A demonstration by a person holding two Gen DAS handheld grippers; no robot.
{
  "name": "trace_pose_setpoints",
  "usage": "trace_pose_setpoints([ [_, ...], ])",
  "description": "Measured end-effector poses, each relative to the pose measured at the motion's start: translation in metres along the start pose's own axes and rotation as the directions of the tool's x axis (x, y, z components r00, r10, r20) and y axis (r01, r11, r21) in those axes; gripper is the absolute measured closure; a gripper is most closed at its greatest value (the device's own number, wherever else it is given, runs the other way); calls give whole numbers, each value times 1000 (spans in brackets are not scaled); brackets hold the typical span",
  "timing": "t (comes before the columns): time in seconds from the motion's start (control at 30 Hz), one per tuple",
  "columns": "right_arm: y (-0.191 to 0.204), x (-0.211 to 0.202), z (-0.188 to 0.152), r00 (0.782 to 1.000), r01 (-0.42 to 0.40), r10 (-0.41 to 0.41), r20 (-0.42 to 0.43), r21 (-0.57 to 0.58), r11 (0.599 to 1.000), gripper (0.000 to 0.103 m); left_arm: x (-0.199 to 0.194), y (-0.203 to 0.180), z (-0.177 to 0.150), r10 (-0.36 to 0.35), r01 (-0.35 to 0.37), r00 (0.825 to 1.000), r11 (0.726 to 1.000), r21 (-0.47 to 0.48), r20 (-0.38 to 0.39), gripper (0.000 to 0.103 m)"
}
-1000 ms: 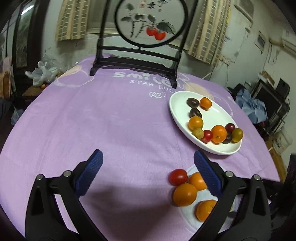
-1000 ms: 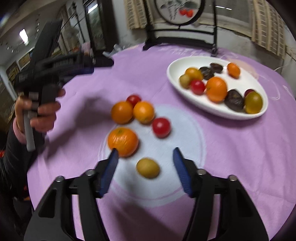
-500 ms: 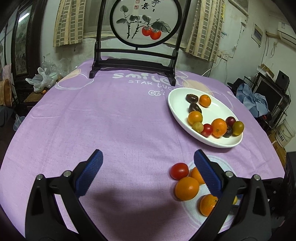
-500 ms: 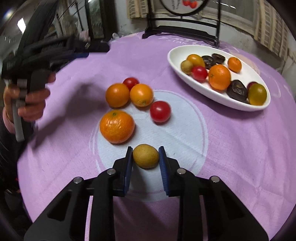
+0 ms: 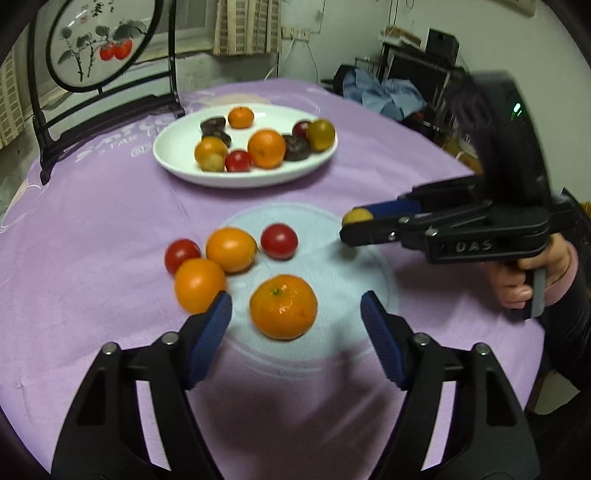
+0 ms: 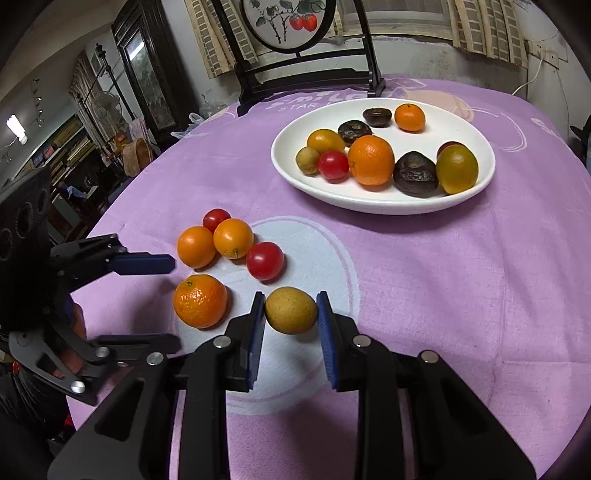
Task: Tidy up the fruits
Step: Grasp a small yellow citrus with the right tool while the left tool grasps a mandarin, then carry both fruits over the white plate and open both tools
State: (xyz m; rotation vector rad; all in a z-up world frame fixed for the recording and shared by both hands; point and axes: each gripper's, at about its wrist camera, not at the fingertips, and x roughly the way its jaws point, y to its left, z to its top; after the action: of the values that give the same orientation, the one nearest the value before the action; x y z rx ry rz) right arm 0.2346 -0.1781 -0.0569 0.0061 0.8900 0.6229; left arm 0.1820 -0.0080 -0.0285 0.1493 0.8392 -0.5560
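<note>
My right gripper (image 6: 291,314) is clenched on a small yellow-green round fruit (image 6: 291,310), both blue pads pressed to its sides. In the left view it is raised off the pale circle printed on the purple tablecloth (image 5: 92,229). My left gripper (image 5: 295,317) is released; its jaws have just been closing, with a dimpled orange mandarin (image 5: 283,306) between the pads but untouched. Just beyond it lie two smooth oranges (image 5: 199,290) and two red cherry tomatoes (image 5: 279,240), clustered together on the cloth. Farther back sits the white oval plate (image 6: 476,184), holding oranges, dark wrinkled fruits, a red tomato and other small fruits. A black-framed round painted screen (image 6: 284,22) stands behind the plate.
</note>
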Motion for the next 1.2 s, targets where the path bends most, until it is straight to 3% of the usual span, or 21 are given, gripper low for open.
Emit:
trace_pose_setpoints([
  [0.13, 1, 0, -1, 1000, 1, -1, -1, -5, 1000, 74, 6, 2, -2, 20, -20, 1000, 1000, -3, -12, 35],
  [0.47, 1, 0, 0, 1000, 4, -4, 2, -10, 1000, 74, 23, 4, -3, 36, -38, 997, 999, -23, -65, 55],
  [0.77, 2, -1, 0, 1000, 0, 0, 4, -16, 1000, 74, 31, 2, -3, 49, -51, 995, 999, -18, -85, 58],
  [0.97, 3, -1, 0, 1000, -4, 4, 5, -22, 1000, 74, 19, 2, -1, 45, -47, 998, 998, -39, -39, 58],
  [1.07, 2, -7, 2, 999, -3, 4, 53, -21, 1000, 74, 7, 4, 4, 33, -32, 999, 998, -61, 17, 58],
  [1.13, -2, -16, 8, 991, 26, -26, 133, 2, 1000, 74, -2, 8, 12, 3, 2, 998, 996, -86, 59, 58],
  [1.2, -10, -26, 22, 966, 96, -109, 233, 68, 993, 74, -9, 9, 28, 23, -12, 993, 995, -95, 116, 58],
])
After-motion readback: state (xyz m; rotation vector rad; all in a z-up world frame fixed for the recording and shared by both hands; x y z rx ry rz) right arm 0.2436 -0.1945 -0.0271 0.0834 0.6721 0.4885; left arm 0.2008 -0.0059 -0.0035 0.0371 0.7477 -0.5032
